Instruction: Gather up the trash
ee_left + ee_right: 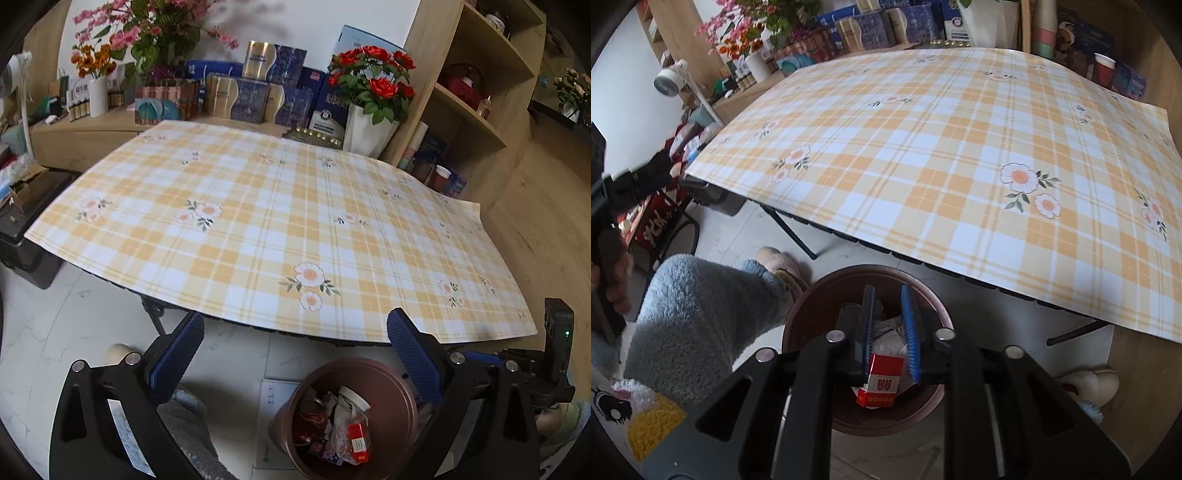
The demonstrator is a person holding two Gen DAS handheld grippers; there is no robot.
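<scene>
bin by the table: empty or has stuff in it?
Has stuff. The brown bin holds a red can, crumpled wrappers and a red carton.

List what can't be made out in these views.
- Bin bottom: right view, the right tool and trash cover it.
- Red pack small print: both views, too small to read.
- Tabletop: both views, the cloth covers it.
- Shelf items: left view, small and blurred.

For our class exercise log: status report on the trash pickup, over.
Left tool open, empty. Right tool narrowly open, empty, above bin. Red pack lies in bin with other trash. Nothing in the way.
</scene>
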